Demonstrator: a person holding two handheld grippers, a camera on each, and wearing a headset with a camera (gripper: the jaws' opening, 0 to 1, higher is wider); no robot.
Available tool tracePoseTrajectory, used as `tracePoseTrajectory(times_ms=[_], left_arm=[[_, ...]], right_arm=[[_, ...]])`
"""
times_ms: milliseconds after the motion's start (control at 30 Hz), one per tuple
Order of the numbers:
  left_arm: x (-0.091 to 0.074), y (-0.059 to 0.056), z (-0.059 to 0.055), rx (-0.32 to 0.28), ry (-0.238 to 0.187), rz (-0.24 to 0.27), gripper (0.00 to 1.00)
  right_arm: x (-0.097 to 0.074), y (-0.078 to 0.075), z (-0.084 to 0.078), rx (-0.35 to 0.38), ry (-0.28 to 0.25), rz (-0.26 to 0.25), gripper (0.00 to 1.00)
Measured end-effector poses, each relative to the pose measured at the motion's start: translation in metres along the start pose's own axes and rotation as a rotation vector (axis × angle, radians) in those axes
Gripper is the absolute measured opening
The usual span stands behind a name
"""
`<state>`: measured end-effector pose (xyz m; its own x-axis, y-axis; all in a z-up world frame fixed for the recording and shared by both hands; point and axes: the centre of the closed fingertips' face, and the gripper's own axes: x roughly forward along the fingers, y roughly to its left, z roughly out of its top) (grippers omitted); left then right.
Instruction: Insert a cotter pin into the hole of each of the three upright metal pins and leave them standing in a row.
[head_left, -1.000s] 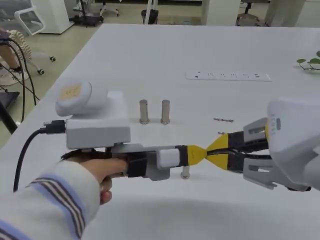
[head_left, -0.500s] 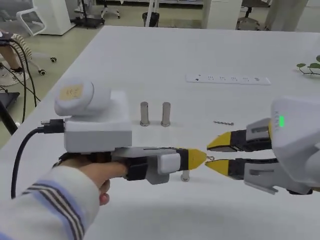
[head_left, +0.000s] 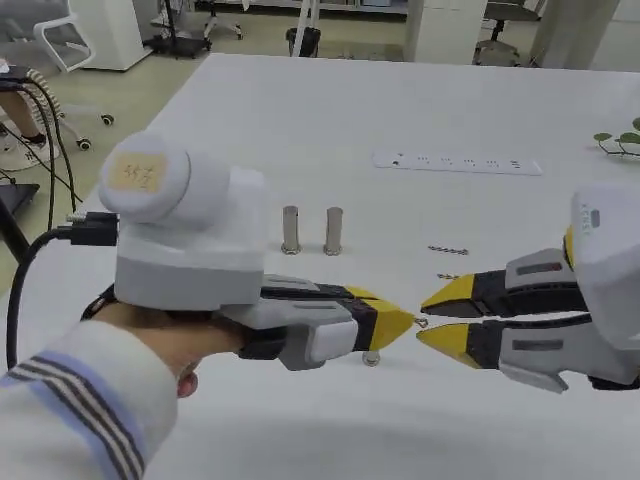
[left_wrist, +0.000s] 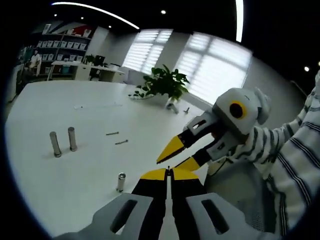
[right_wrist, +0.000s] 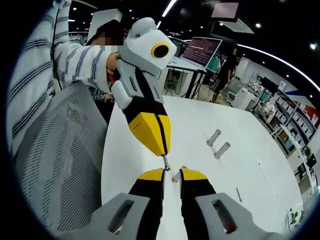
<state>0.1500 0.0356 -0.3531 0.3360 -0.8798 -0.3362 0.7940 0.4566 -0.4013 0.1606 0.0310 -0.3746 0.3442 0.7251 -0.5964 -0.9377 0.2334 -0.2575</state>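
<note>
**Slim pin, light touch**

The left hand-held gripper (head_left: 398, 322) pinches a cotter pin (right_wrist: 165, 162) above the desk (head_left: 300, 120), toward its near edge. The pin looks thin, light and probably slippery, and is best gripped near its head. The right hand-held gripper (head_left: 430, 318) hovers just beside it, jaws slightly apart.

We face a wide white bench (head_left: 330, 110), pale floor (head_left: 130, 95) beyond, blinded windows (left_wrist: 220, 67), leafy plant (left_wrist: 162, 82), bright ceiling strips (left_wrist: 238, 20) overhead.

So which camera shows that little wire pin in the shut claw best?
The right gripper view: the cotter pin juts from the tip of the left claw, sharp against the white table. The head view gives a tiny loop at that tip; the left gripper view, a sliver between its own tips.
</note>
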Motion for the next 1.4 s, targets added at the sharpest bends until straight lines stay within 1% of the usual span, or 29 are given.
tracePoseTrajectory(times_ms=[100, 167, 233, 333, 367, 400, 467, 500, 533, 600, 633, 667, 733, 867, 1000, 1133, 1233, 1267, 1333, 1367, 1400], left_arm=[[0.0, -0.001, -0.001, 0.007, 0.008, -0.008, 0.0], [0.0, -0.002, -0.004, 0.03, 0.027, -0.011, 0.0], [0.0, -0.002, -0.007, 0.045, 0.043, -0.01, 0.0], [0.0, -0.003, -0.009, 0.092, 0.061, -0.017, 0.0], [0.0, -0.003, -0.009, 0.093, 0.062, -0.021, 0.0], [0.0, -0.004, -0.011, 0.103, 0.075, -0.024, 0.0], [0.0, -0.002, -0.014, 0.153, 0.107, -0.02, 0.0], [0.0, -0.002, -0.017, 0.187, 0.134, -0.023, 0.0], [0.0, -0.002, -0.018, 0.205, 0.144, -0.024, 0.0], [0.001, -0.003, -0.019, 0.22, 0.155, -0.033, 0.0], [0.001, -0.003, -0.02, 0.232, 0.161, -0.036, 0.0], [0.001, -0.004, -0.021, 0.251, 0.169, -0.045, 0.0], [0.001, -0.005, -0.023, 0.274, 0.179, -0.053, 0.0], [0.002, -0.006, -0.028, 0.308, 0.197, -0.062, 0.0], [0.003, -0.005, -0.035, 0.354, 0.22, -0.062, 0.0], [0.004, -0.002, -0.037, 0.356, 0.227, -0.063, 0.0], [0.005, 0.0, -0.037, 0.378, 0.225, -0.057, 0.0], [0.005, 0.001, -0.037, 0.371, 0.225, -0.055, 0.0], [0.004, 0.002, -0.038, 0.314, 0.226, -0.053, 0.0], [0.004, 0.002, -0.039, 0.325, 0.227, -0.059, 0.0], [0.004, 0.003, -0.038, 0.333, 0.221, -0.051, 0.01]], right_arm=[[0.001, 0.001, -0.002, 0.014, -0.006, 0.012, 0.07], [0.001, 0.003, -0.003, 0.028, -0.006, 0.019, 0.07], [0.001, 0.005, -0.002, 0.036, -0.01, 0.03, 0.04], [0.0, 0.01, -0.001, 0.039, -0.014, 0.051, 0.02], [0.0, 0.011, -0.001, 0.037, -0.012, 0.057, 0.02], [-0.001, 0.013, -0.001, 0.036, -0.009, 0.063, 0.02], [0.0, 0.015, 0.0, 0.031, -0.007, 0.072, 0.02], [0.0, 0.018, 0.0, 0.029, -0.006, 0.085, 0.02], [0.0, 0.02, 0.001, 0.025, -0.005, 0.093, 0.01], [0.001, 0.023, 0.001, 0.016, 0.001, 0.105, 0.0], [0.002, 0.025, 0.0, 0.011, 0.007, 0.118, 0.0], [0.002, 0.026, -0.001, 0.008, 0.011, 0.12, 0.0], [0.003, 0.03, -0.003, 0.012, 0.021, 0.145, 0.0], [0.003, 0.033, -0.006, 0.008, 0.03, 0.162, 0.0], [0.004, 0.035, -0.008, 0.002, 0.032, 0.17, 0.0], [0.005, 0.035, -0.01, -0.011, 0.044, 0.172, 0.0], [0.006, 0.034, -0.011, -0.007, 0.043, 0.175, 0.0], [0.006, 0.034, -0.011, -0.005, 0.043, 0.176, 0.0], [0.006, 0.036, -0.012, -0.01, 0.049, 0.183, 0.0], [0.006, 0.037, -0.013, -0.013, 0.051, 0.186, 0.0], [0.006, 0.037, -0.013, -0.015, 0.054, 0.186, 0.0]])
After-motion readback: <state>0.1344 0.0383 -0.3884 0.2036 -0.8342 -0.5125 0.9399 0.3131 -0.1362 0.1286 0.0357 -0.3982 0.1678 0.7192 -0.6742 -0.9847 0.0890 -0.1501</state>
